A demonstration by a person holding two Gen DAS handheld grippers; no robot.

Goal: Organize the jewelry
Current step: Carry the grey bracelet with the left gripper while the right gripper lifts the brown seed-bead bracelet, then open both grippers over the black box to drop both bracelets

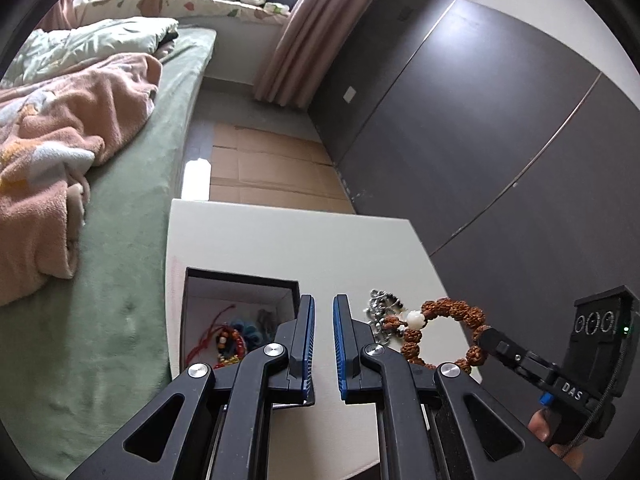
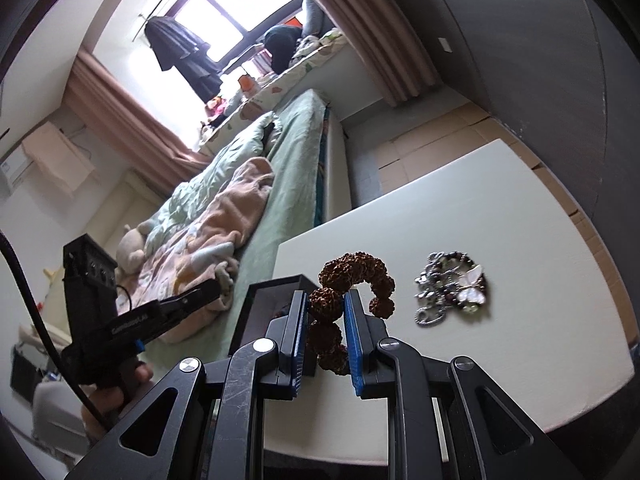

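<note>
My right gripper [image 2: 325, 296] is shut on a brown knobbly bead bracelet [image 2: 352, 268]. In the left wrist view the bracelet [image 1: 448, 308], with one white bead, hangs from the right gripper's tip [image 1: 486, 336], right of the box. A silver butterfly jewelry piece [image 2: 452, 284] lies on the white table [image 2: 500, 208], also seen behind the bracelet [image 1: 378, 306]. An open black box [image 1: 240, 276] holds red-string and beaded pieces. My left gripper [image 1: 323, 306] hovers by the box's right wall, jaws nearly together with nothing between them.
A bed with a green sheet [image 1: 128, 240] and a pink blanket [image 1: 60, 140] runs along the table's left side. A dark panelled wall [image 1: 480, 120] stands to the right. Cardboard covers the floor [image 1: 272, 160] beyond the table. A hand [image 2: 116, 392] holds the left gripper's handle.
</note>
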